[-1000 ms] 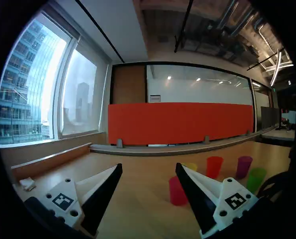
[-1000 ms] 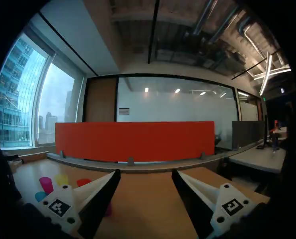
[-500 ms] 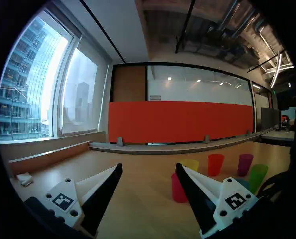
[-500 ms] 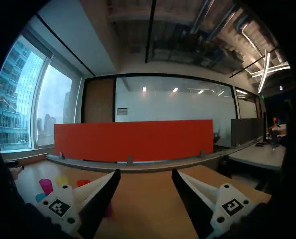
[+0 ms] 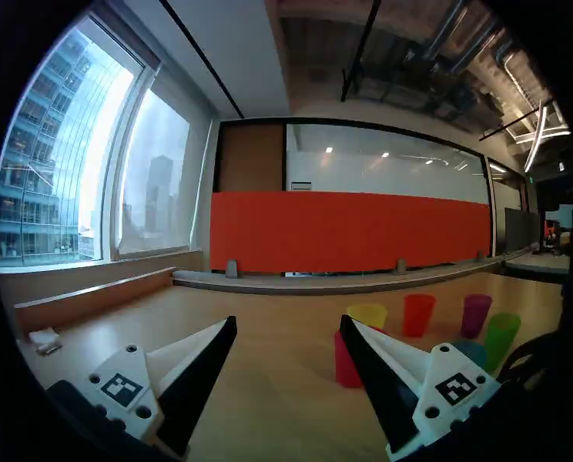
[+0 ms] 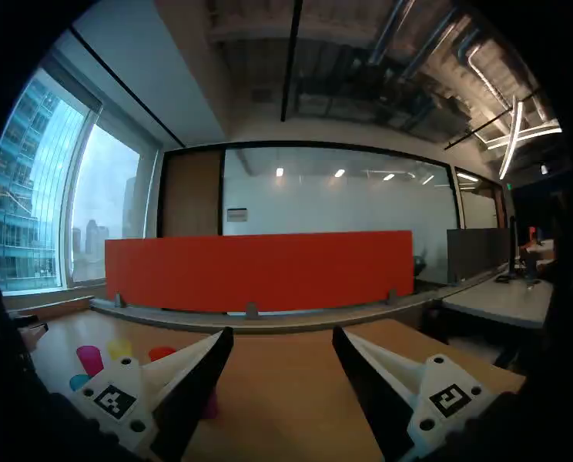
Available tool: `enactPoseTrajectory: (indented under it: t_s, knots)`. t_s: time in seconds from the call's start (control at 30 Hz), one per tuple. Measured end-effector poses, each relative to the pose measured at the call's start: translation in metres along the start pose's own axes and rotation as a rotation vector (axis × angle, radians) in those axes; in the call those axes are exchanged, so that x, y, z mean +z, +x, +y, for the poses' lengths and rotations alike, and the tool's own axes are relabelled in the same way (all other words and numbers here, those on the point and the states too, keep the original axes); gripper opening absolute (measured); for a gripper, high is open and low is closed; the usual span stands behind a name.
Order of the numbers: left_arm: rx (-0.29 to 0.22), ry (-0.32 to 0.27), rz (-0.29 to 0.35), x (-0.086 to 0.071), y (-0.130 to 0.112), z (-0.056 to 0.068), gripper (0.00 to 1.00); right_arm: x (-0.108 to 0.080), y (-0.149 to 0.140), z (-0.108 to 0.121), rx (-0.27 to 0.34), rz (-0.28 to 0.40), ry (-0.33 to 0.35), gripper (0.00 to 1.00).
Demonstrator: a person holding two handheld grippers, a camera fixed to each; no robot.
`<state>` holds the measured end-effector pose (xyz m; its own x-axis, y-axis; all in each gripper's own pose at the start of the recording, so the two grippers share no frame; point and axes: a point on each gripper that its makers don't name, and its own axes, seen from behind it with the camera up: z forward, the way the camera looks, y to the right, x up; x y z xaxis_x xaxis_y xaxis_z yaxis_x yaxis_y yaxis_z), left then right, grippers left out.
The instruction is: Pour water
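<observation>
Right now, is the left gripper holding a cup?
No, the left gripper is open and empty, and the cups stand on the table beyond it.

The left gripper view rides low over the wooden desk (image 5: 283,385). It looks level along its own fingers (image 5: 198,369) towards the orange partition (image 5: 348,231) at the far edge, with the windows (image 5: 63,177) to the left and the coloured cups (image 5: 418,314) near, just right of centre. The right gripper view sits at a similar low height further right, faces the same orange partition (image 6: 259,269) and takes in more ceiling (image 6: 348,69). Here the coloured cups (image 6: 90,359) lie at the near left and a grey desk (image 6: 502,304) at the right. Both views share the wooden desk, partition, windows and cups.
</observation>
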<state>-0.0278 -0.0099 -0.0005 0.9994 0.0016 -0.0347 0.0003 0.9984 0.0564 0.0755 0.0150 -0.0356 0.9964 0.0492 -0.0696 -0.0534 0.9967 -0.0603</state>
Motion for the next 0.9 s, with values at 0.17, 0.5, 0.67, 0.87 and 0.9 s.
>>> enactPoseTrajectory:
  t_s: [0.17,0.5,0.67,0.87,0.9]
  knots:
    - [0.012,-0.006,-0.021,0.001,-0.008,0.004,1.0,0.0,-0.001,-0.001,-0.004,0.0,0.001,1.0]
    - [0.014,-0.001,-0.04,0.005,-0.013,0.003,1.0,-0.001,0.0,-0.001,-0.002,-0.001,0.002,1.0]
    - [0.014,-0.004,-0.042,0.005,-0.013,0.004,1.0,-0.002,0.002,0.001,0.0,0.003,0.001,1.0]
    - [0.016,-0.004,-0.043,0.005,-0.014,0.003,1.0,-0.003,0.002,0.003,-0.009,0.004,0.002,1.0]
    - [0.016,-0.004,-0.044,0.005,-0.014,0.003,1.0,-0.003,0.002,0.003,-0.012,0.004,0.002,1.0]
